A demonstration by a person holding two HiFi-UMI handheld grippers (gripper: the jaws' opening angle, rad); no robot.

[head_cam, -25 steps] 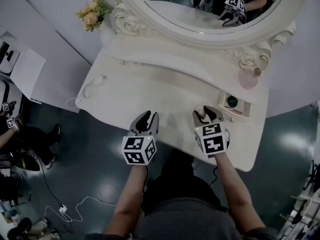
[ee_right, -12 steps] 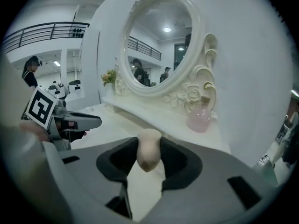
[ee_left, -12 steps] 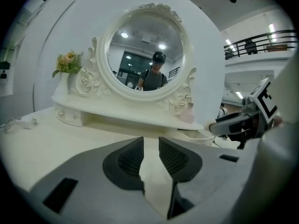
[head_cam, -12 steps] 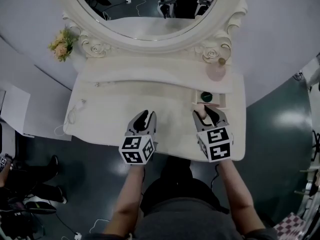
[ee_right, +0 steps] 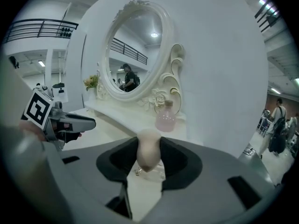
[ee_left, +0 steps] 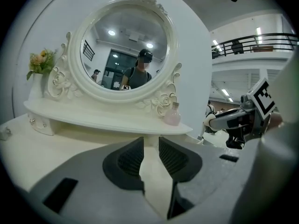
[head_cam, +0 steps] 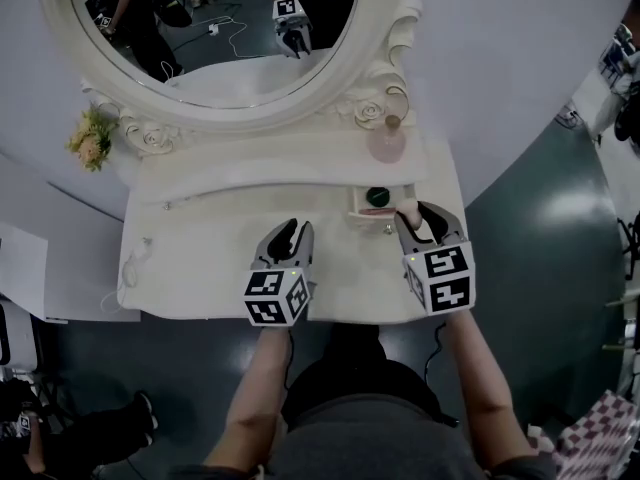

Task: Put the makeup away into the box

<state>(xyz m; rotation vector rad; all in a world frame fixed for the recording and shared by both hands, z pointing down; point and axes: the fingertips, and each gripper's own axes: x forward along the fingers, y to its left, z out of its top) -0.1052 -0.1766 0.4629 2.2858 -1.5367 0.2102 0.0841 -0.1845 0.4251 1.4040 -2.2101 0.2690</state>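
You face a white dressing table (head_cam: 220, 238) with a smooth, matte top and a raised back shelf. Above it stands an oval mirror (head_cam: 200, 28) in a carved cream frame with moulded roses. A small bunch of yellow and peach flowers (head_cam: 90, 138) sits at the shelf's left end.

On the right of the tabletop lies the small rectangular box (head_cam: 356, 206), open at the top. Inside it you can see one round dark-green item (head_cam: 377, 197); what else it holds is too small to tell. Behind it on the shelf stands a rounded pink glass bottle (head_cam: 386, 143).

Your right gripper (head_cam: 418, 218) has its ribbed dark pads clamped on the makeup sponge (ee_right: 148, 154), a beige, soft-looking, egg-shaped piece. Its long axis stands roughly upright between the pads, the blunt end up and the narrower tip down. It hangs above the table just beside the box's near right corner, outside the box.

Your left gripper (head_cam: 298, 230) hovers over the middle of the tabletop, its jaws a little apart with nothing between them
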